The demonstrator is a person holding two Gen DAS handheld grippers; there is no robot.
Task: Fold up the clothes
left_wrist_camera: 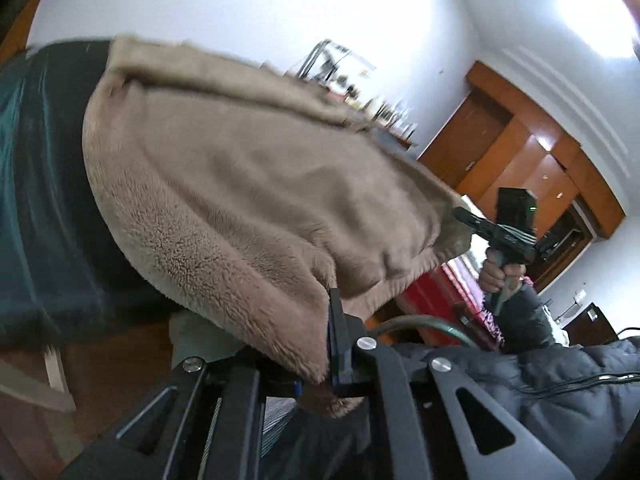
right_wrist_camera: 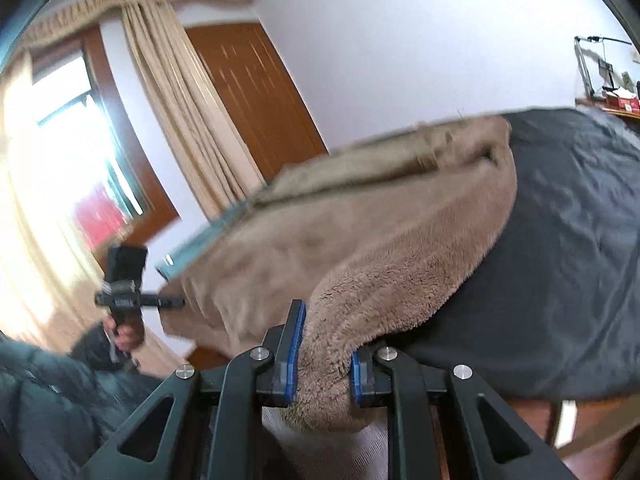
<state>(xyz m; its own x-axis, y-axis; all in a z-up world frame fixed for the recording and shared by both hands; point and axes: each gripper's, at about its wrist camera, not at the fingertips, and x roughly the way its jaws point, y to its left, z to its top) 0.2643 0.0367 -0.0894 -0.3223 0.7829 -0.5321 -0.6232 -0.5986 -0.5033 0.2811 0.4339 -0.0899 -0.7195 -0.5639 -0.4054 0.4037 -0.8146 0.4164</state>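
A jacket with tan fleece lining (left_wrist_camera: pixel 248 184) and a dark shell (left_wrist_camera: pixel 44 200) hangs spread in the air between both grippers. My left gripper (left_wrist_camera: pixel 316 364) is shut on a fleece edge, which hides one finger. Farther right, the right gripper (left_wrist_camera: pixel 464 214) pinches the opposite fleece edge, with a hand (left_wrist_camera: pixel 498 276) on its grip. In the right wrist view, my right gripper (right_wrist_camera: pixel 326 364) is shut on a thick fold of fleece (right_wrist_camera: pixel 360 240), and the dark shell (right_wrist_camera: pixel 560 260) fills the right side. The left gripper (right_wrist_camera: pixel 176 302) bites the far edge there.
A person's dark puffer sleeve (left_wrist_camera: pixel 540 380) lies under the left gripper. Wooden wardrobe doors (left_wrist_camera: pixel 464 148) and a cluttered shelf (left_wrist_camera: pixel 360 92) stand behind. The right wrist view shows a beige curtain (right_wrist_camera: pixel 180 100), a bright window (right_wrist_camera: pixel 80 140), a wooden door (right_wrist_camera: pixel 256 92) and a desk (right_wrist_camera: pixel 612 104).
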